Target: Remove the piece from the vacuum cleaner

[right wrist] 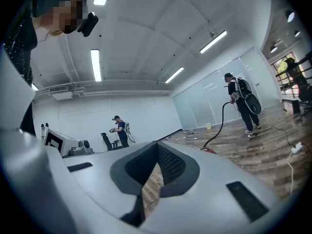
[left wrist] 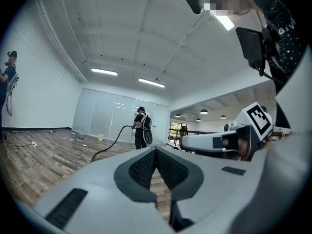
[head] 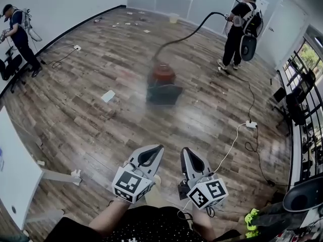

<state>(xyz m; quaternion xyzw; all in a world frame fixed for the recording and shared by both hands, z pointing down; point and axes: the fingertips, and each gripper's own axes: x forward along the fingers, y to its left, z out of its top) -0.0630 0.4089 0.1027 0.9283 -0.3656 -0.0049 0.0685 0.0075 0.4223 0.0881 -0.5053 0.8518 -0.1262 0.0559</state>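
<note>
The vacuum cleaner (head: 163, 75) is a red canister on a dark base, standing on the wooden floor well ahead of me and blurred. Its black hose (head: 187, 36) arcs up to a person (head: 241, 28) at the back right who holds its end. My left gripper (head: 157, 148) and right gripper (head: 184, 150) hang side by side near my body, far short of the vacuum, both shut and empty. In the left gripper view the left gripper (left wrist: 156, 150) has its jaws together, with the hose (left wrist: 109, 144) beyond. In the right gripper view the right gripper (right wrist: 157, 146) is shut too, and the red canister (right wrist: 209, 150) peeks over it.
A second person (head: 18, 33) stands at the far left wall. A white power strip (head: 251, 124) with its cable lies on the floor at right. A paper scrap (head: 108, 96) lies left of the vacuum. A white panel (head: 14, 170) stands near left, a railing (head: 301, 97) at right.
</note>
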